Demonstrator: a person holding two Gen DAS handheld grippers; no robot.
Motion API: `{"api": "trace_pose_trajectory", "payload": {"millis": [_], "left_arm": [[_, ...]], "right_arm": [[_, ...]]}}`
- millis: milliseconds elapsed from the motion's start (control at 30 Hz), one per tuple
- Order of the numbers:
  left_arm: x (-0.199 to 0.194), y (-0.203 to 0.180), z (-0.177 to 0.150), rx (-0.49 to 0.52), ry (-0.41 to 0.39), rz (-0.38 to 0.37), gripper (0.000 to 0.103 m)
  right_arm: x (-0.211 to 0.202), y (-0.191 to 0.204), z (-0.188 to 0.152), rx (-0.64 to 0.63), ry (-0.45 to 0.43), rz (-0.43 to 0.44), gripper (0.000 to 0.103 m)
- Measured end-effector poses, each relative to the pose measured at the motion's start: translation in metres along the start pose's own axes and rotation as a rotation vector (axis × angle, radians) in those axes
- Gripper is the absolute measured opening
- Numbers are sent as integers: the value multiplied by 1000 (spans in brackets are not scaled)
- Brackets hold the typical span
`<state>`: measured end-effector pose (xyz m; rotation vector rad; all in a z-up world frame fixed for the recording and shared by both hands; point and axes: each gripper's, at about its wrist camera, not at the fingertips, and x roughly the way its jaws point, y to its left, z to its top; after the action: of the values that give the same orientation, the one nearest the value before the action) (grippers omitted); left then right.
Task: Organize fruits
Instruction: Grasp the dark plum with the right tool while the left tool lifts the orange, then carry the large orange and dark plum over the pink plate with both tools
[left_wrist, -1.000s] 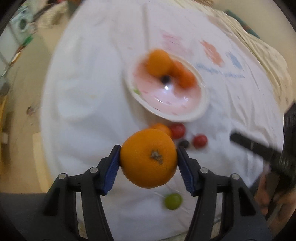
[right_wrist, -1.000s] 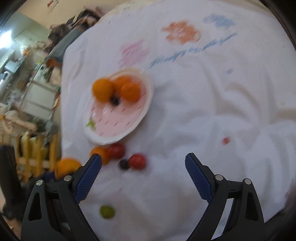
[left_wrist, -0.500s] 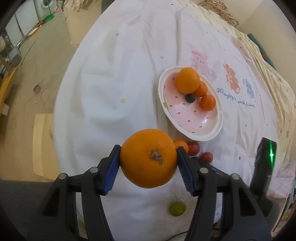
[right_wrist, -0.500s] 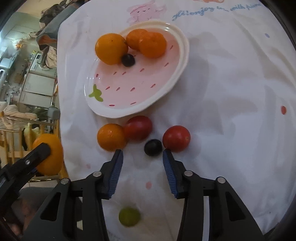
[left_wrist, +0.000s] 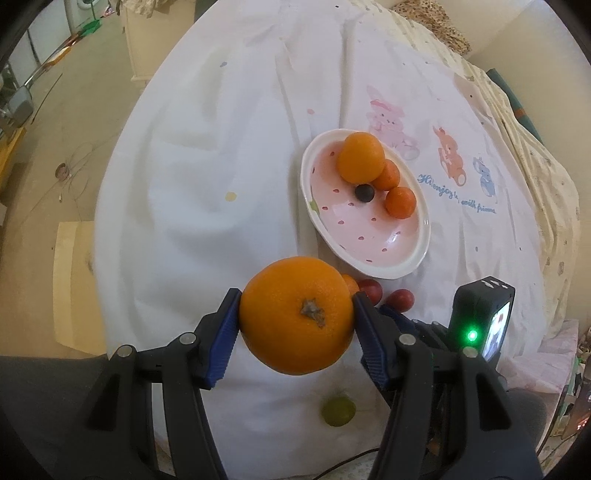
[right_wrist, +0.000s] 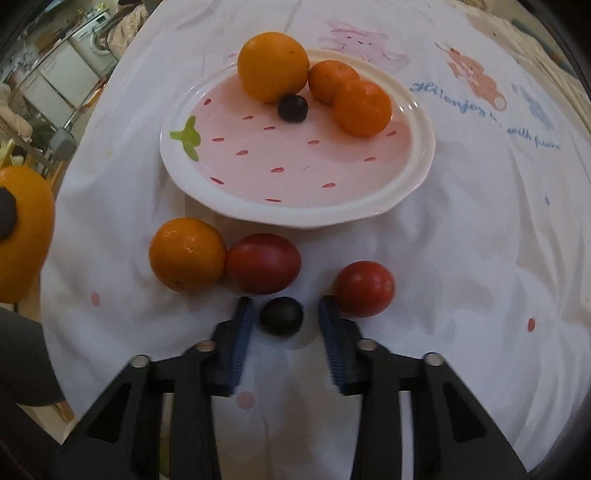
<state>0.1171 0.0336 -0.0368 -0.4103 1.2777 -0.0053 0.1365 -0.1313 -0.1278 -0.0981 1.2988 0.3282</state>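
In the left wrist view, low in the frame, the left gripper clamps a large orange between its blue pads, jaws about half open around the fruit, stem end facing the camera. Below it, near the bottom of the frame, a green grape lies on the white cloth.

In the right wrist view, the right gripper points down at a dark grape in the lower middle of the frame. Its jaws are drawn in close on either side of the grape, yet a sliver of cloth shows between each pad and the fruit, so the pads do not appear to press on it.

Just beyond the tips sit a red tomato touching a small orange to its left, and a second tomato just beside the right pad. Farther up, the pink strawberry plate already carries an orange, two mandarins and another dark grape at its far edge.

The risks, judged from this: the dark grape is small, round and smooth, so pads closing off-centre could squirt it forward under the tomatoes, or squeeze it until it bursts. The right pad stands so near the second tomato that a slight drift could nudge it rolling across the cloth. The soft, wrinkled cloth could also bunch into the jaws
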Motion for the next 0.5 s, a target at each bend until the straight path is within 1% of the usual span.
{"api": "trace_pose_trajectory", "payload": {"millis": [133, 300, 500], "left_arm": [[0, 0, 0, 0, -3, 12, 56], [3, 3, 3, -4, -2, 25, 56], [6, 3, 1, 15, -11, 42, 56]], "right_arm": [[-4, -2, -1, 1, 2, 22, 25], [-14, -12, -10, 13, -5, 66, 25], [-52, -26, -19, 32, -52, 132, 25]]}}
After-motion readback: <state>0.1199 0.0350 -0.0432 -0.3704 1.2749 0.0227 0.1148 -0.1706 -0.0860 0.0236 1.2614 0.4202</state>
